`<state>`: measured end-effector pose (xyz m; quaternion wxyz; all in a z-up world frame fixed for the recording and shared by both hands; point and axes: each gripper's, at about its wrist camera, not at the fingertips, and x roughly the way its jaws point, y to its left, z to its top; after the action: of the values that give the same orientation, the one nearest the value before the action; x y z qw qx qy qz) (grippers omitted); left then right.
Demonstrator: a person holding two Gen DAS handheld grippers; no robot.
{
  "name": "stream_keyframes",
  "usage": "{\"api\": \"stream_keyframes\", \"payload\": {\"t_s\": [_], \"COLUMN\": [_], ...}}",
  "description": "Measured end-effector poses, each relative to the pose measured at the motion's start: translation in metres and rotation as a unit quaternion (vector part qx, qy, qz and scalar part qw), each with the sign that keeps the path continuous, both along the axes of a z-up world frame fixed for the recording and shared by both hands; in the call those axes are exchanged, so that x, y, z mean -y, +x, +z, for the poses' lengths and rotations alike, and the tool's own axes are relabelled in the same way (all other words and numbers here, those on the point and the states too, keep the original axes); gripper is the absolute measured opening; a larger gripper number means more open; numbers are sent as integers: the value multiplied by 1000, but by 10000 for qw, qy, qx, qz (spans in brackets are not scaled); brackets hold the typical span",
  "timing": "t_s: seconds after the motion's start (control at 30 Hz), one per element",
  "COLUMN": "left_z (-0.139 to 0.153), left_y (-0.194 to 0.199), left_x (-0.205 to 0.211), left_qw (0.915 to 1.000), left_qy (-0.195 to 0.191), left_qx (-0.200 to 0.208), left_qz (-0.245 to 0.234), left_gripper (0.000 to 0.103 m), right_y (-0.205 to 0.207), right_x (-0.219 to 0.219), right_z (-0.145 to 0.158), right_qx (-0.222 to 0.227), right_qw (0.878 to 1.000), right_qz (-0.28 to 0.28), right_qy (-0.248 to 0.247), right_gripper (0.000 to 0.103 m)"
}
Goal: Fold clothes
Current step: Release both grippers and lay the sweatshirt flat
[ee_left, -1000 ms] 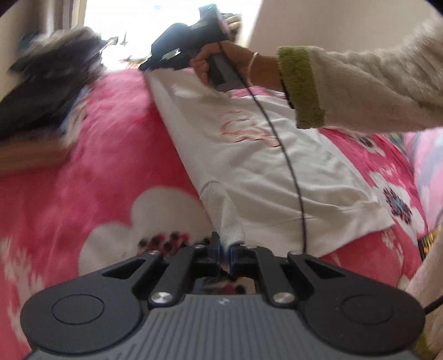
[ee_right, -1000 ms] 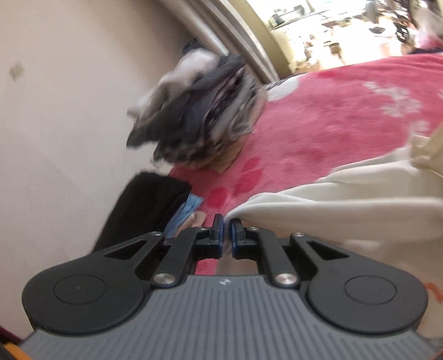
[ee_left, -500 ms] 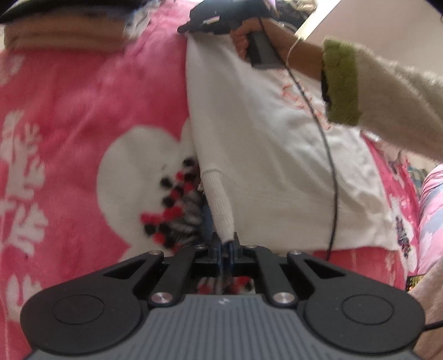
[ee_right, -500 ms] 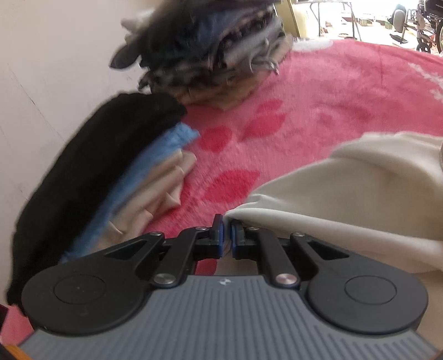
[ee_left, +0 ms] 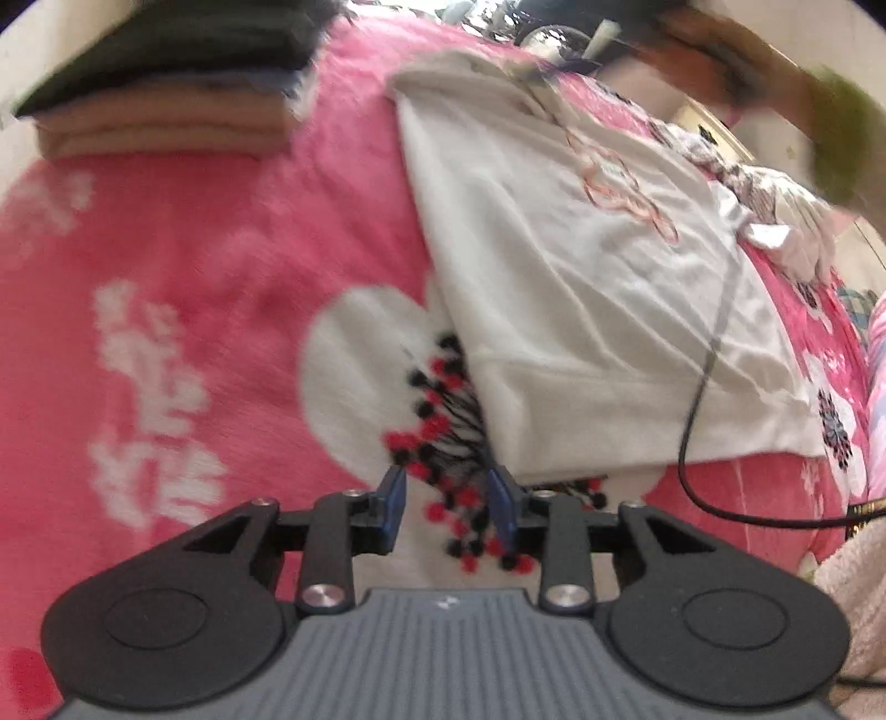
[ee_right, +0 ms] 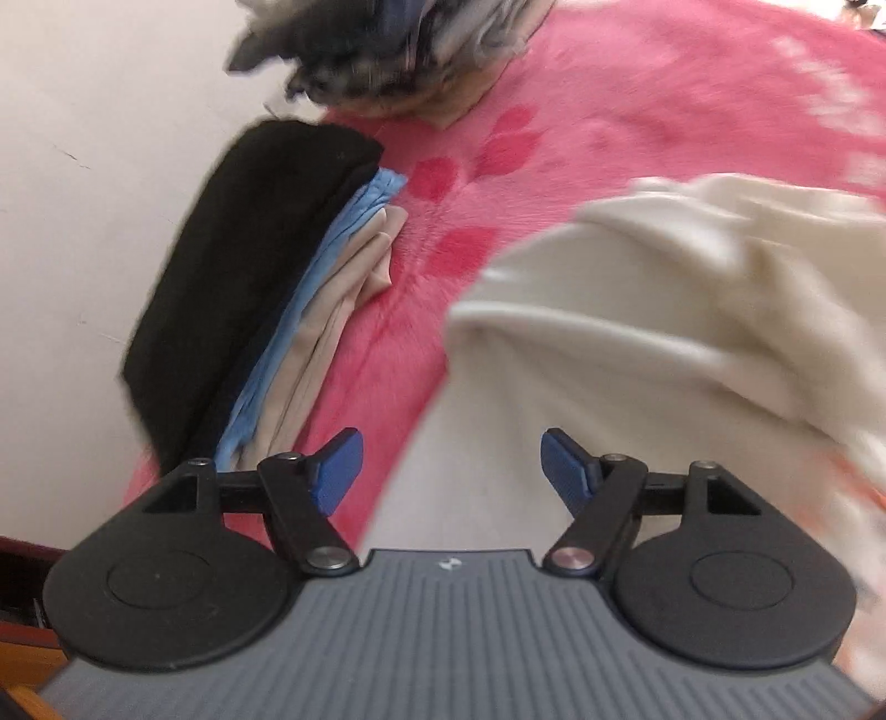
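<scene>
**Both grippers released; white garment flat on pink blanket**

Left wrist view: The left gripper has just been opening; its jaws stand apart with nothing between the blue pads, only the flower print of the pink blanket below. The white garment lies spread on the blanket, its near folded corner just beyond the right-hand pad; contact cannot be determined. A faint red print marks the garment's far half. A black cable crosses the garment's right side. A stack of folded clothes, black over tan, sits at the blanket's far left edge, well apart from the garment. A blurred arm in a green-cuffed sleeve hangs above the garment's far right corner

Right wrist view: The right gripper has just been opening; its jaws stand wide, empty, above the garment, which lies under and beyond them. Left of the garment, against the wall, stands the folded stack: black, blue, beige. A loose heap of dark clothes lies beyond that stack
</scene>
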<state>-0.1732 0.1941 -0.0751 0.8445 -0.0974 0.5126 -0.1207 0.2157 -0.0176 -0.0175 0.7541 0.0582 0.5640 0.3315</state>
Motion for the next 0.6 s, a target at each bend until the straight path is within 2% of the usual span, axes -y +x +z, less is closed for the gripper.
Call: {"api": "stream_keyframes", "payload": {"t_s": [0.1,0.2,0.27,0.33,0.4,0.47,0.5,0.6], "left_z": [13,17,13,7,1,-4,-5,-7], "left_y": [15,41,60,78,95,106,110,118], "left_x": [-10,-9,-2,5,14,26,30,44], "left_qw": [9999,9997,9995,9990,9986,9990,9993,9996], "left_qy": [22,-100,-267,-430,-529,-398,-311,-138], "left_qx": [83,199,155,86,12,-48,-32,83], "left_qz": [93,132,87,29,-49,-181,-212,-227], "left_gripper": [40,42,42,43,43,43,43,44], "right_y": [-50,-117,-168,-219,-263,-298,-309,-326], "right_x": [79,158,208,246,260,255,248,217], "right_z": [39,64,69,55,30,2,-11,-34], "right_qx": [289,736,954,962,939,1078,1197,1750], "right_qw": [9989,9936,9853,9741,9640,9595,9606,9698], "right_qz": [-250,-800,-1365,-1984,-2436,-2581,-2500,-1687], "right_qy": [286,303,378,495,500,347,203,-194], "right_gripper": [71,71,71,69,68,64,63,61]}}
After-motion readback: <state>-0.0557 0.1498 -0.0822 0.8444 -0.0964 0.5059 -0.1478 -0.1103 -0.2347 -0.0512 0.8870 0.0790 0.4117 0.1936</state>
